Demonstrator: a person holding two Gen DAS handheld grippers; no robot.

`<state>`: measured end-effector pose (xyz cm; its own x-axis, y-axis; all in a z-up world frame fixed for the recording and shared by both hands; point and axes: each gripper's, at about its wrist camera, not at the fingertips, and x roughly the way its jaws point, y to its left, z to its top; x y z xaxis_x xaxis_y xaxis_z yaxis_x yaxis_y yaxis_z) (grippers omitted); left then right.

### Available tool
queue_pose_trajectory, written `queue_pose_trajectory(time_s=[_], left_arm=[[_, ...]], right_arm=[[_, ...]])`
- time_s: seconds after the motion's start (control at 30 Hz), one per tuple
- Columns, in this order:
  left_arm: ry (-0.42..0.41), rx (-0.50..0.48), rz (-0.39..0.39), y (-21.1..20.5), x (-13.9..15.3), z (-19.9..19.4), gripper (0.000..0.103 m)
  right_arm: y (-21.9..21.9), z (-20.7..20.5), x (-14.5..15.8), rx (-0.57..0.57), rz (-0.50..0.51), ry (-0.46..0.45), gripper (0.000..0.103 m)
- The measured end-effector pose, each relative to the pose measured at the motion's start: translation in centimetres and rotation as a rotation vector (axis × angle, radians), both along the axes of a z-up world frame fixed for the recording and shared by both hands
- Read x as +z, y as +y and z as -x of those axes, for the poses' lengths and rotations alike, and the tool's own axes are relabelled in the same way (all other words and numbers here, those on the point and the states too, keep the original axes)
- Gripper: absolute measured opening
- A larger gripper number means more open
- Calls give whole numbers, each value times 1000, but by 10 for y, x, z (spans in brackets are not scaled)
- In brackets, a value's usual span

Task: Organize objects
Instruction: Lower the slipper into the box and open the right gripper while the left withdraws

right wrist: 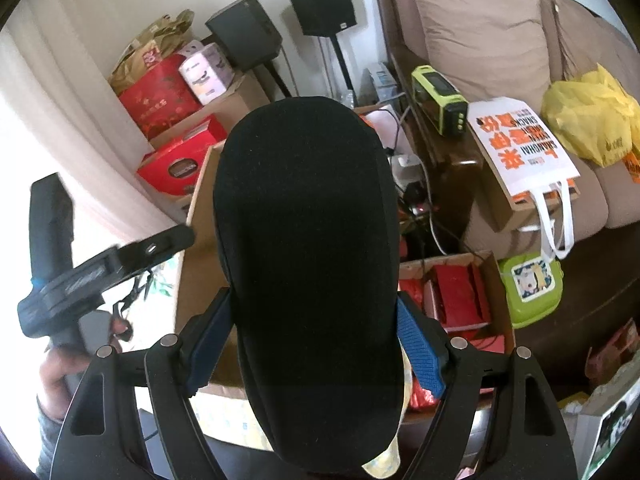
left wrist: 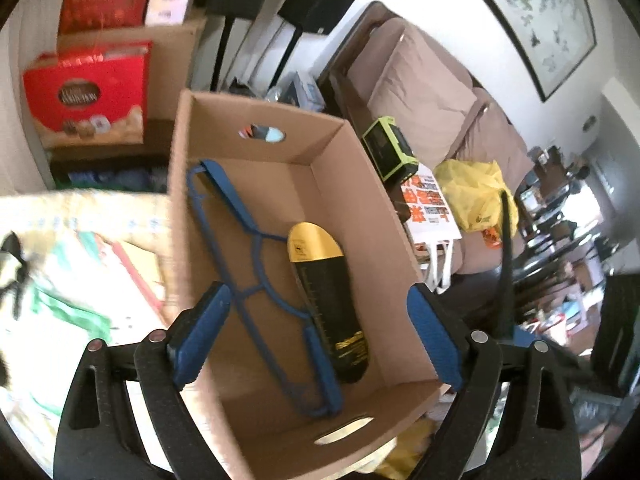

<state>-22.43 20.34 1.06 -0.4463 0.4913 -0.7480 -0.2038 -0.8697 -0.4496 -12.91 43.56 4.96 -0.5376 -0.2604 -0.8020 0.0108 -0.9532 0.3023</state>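
Observation:
An open cardboard box (left wrist: 372, 208) lies below my left gripper (left wrist: 318, 292). Inside it rest a blue clothes hanger (left wrist: 256, 248) and a black insole with a yellow heel (left wrist: 328, 304). The left jaws stand wide apart above the box with nothing between the blue pads (left wrist: 204, 336). My right gripper (right wrist: 314, 300) is shut on a second insole (right wrist: 304, 220), black side facing the camera, which hides most of the box (right wrist: 200, 216) behind it. A hand (right wrist: 56, 368) holds the left gripper's body (right wrist: 60, 280) at the left of the right wrist view.
Red gift boxes (left wrist: 84, 96) are stacked left of the box. Right of it stand a green device (right wrist: 440, 100), a white tote bag (right wrist: 520, 148) and a yellow bag (right wrist: 588, 120) on a brown sofa (right wrist: 480, 32). A box of red envelopes (right wrist: 456, 292) and a green container (right wrist: 530, 288) sit lower right.

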Motion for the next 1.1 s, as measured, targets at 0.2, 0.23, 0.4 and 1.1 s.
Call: queue_pose_trajectory(time_s=[0.2, 0.23, 0.4, 1.1], left_arm=[[81, 5, 88, -32, 18, -16, 94], [91, 7, 100, -37, 20, -18, 94], [132, 24, 156, -61, 26, -29, 96], [166, 41, 203, -108, 9, -53, 97]], right_arm=[[-33, 29, -7, 36, -24, -15, 80], [-36, 33, -8, 38, -25, -19, 80], [-60, 62, -23, 49, -36, -44, 80], [-111, 127, -146, 84, -141, -384, 80]])
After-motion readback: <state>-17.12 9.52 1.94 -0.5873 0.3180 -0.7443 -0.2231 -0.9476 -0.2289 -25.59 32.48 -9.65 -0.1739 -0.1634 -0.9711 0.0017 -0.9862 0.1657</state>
